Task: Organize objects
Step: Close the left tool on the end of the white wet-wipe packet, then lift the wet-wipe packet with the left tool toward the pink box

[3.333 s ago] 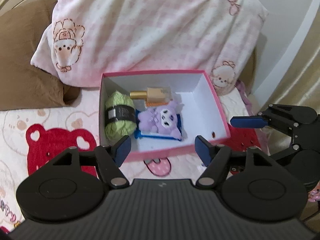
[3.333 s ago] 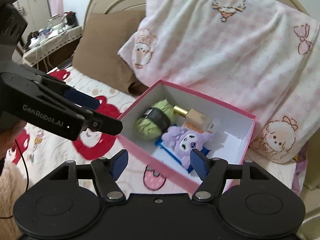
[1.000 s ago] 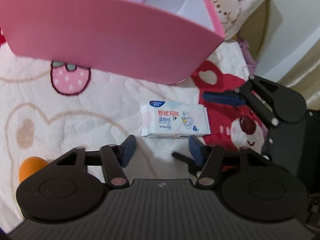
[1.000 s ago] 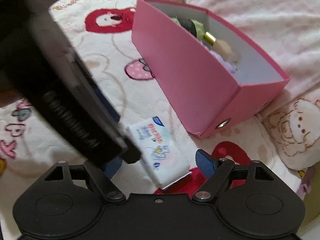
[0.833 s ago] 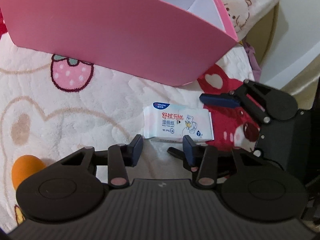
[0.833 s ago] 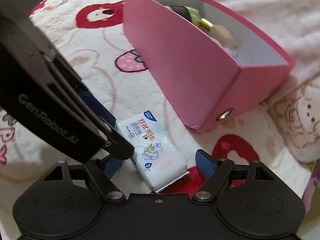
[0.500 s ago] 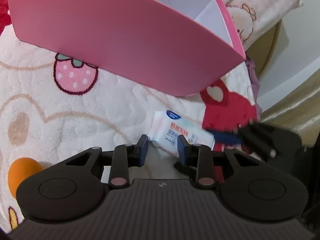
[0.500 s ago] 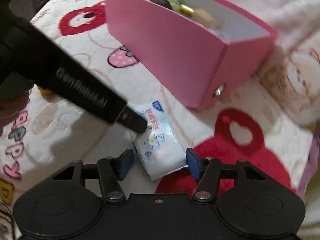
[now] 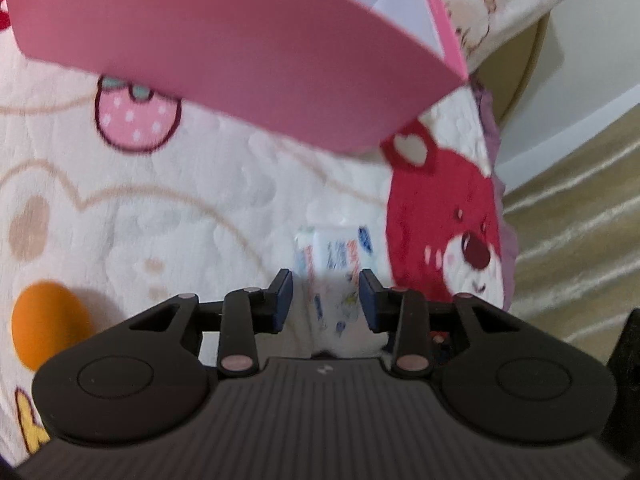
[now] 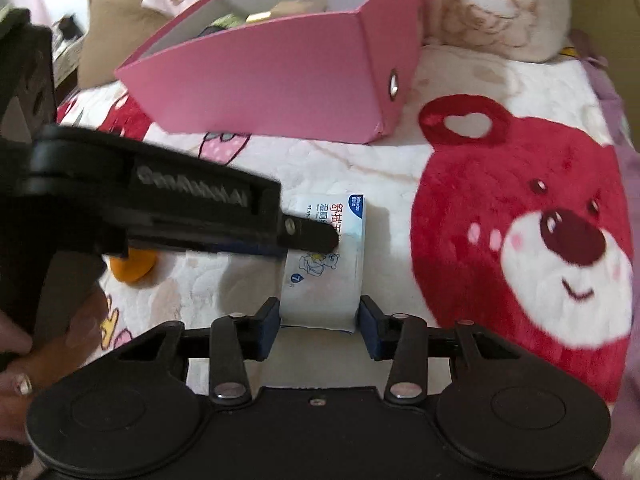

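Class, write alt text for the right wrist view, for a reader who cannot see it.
The right gripper has just closed on a wipes pack lying on a bear-print blanket, while the left gripper reaches over the pack. A pink box sits behind; an orange ball lies left.

Pink box (image 10: 280,76) blocks the far side; its front wall overhangs the left wrist view. Open blanket (image 9: 200,208) between box and wipes pack (image 10: 328,264), passable. Left hand-held gripper (image 10: 312,236) lies across the pack from the left, tip on it. Orange ball (image 9: 48,324) sits left, near. Bed edge (image 9: 504,184) close on the right.
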A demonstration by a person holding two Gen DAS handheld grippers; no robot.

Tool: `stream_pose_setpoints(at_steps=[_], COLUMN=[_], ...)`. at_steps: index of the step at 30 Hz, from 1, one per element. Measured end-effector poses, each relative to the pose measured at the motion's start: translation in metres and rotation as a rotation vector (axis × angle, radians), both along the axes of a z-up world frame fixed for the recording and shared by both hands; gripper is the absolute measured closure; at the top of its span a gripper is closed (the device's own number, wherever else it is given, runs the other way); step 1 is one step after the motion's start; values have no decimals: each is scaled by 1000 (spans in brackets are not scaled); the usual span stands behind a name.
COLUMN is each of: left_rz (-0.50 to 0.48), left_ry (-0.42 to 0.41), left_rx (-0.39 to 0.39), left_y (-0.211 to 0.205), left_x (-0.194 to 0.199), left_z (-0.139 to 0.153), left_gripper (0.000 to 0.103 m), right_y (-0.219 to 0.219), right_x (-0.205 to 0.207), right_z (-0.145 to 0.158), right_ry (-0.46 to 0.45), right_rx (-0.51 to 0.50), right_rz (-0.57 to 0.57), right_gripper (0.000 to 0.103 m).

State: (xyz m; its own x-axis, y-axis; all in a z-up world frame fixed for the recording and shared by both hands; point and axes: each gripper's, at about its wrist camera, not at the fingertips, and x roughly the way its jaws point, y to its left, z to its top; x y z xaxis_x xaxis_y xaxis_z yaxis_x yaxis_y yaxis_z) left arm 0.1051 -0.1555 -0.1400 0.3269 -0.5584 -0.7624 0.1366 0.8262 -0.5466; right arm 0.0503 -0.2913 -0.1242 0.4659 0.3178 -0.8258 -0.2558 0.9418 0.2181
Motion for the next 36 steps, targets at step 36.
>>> stream_pose_setpoints(at_steps=[36], left_rz=[-148], left_ry=[-92], left_rx=[40], left_y=[9], left_x=[-37], left_z=[49], left_gripper=[78], right_y=[29], right_x=[-47], right_z=[36], right_ry=[-79], right_rx=[-25], right_rz=[-148], right_gripper=[57])
